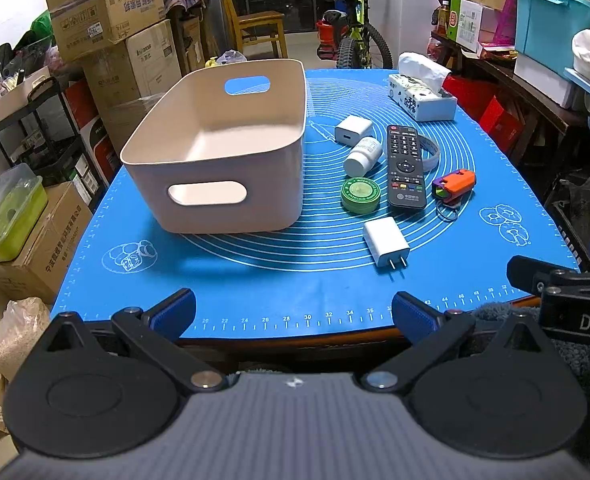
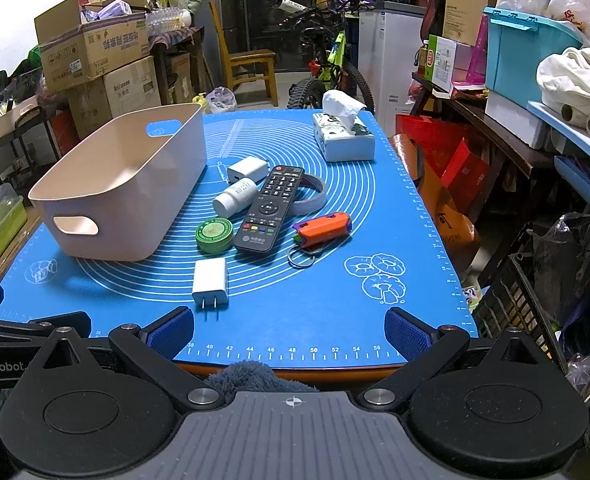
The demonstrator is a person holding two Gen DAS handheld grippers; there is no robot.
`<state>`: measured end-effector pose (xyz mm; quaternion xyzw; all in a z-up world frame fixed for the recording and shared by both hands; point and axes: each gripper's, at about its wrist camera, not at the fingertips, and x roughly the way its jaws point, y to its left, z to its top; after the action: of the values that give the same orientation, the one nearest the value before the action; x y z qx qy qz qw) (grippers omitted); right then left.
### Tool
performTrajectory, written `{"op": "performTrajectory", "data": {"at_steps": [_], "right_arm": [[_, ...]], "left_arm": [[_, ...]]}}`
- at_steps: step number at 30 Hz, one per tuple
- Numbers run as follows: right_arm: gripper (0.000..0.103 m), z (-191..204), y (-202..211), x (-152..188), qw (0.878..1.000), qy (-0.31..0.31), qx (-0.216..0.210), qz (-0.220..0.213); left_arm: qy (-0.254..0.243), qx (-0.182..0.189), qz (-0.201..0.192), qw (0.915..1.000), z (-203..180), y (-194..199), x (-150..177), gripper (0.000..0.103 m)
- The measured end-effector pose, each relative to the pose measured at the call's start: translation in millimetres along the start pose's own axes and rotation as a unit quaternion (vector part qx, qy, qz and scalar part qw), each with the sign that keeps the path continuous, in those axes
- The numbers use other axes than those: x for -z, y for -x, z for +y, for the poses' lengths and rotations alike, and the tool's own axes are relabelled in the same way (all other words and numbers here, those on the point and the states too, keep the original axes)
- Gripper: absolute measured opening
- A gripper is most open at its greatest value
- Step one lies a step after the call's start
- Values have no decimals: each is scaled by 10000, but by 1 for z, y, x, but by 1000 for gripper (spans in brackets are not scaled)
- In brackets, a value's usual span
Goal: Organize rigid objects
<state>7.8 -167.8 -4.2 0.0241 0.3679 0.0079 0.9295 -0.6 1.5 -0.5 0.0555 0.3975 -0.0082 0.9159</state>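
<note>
An empty beige bin (image 1: pixel 231 184) (image 2: pixel 107 216) stands on the left of the blue mat (image 1: pixel 295 280) (image 2: pixel 315 308). To its right lie a black remote (image 1: pixel 405 166) (image 2: pixel 271 210), a white pill bottle (image 1: pixel 362 156) (image 2: pixel 234 198), a green round tin (image 1: pixel 360 195) (image 2: pixel 214 235), an orange keychain tool (image 1: pixel 454 185) (image 2: pixel 323 230), a white plug charger (image 1: pixel 386 247) (image 2: pixel 210 282) and a second white charger (image 1: pixel 352 129) (image 2: pixel 247 169). My left gripper (image 1: pixel 293 312) and right gripper (image 2: pixel 289 330) are open and empty at the mat's near edge.
A tissue box (image 1: pixel 421 96) (image 2: pixel 343 136) stands at the far right of the mat. A white band (image 2: pixel 313 196) lies under the remote. Cardboard boxes (image 1: pixel 107 12), a chair (image 1: pixel 255 24), a bicycle (image 1: pixel 351 40) and shelves surround the table.
</note>
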Motion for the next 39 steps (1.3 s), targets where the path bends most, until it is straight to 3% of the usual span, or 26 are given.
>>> {"op": "performTrajectory", "data": {"at_steps": [28, 39], "right_arm": [[101, 8, 10, -8, 9996, 261, 15, -119], [101, 25, 6, -42, 9982, 424, -204, -370]], "left_arm": [[-41, -30, -24, 10000, 4, 5, -3, 103], [-12, 0, -146, 9999, 43, 8, -56, 103]]}}
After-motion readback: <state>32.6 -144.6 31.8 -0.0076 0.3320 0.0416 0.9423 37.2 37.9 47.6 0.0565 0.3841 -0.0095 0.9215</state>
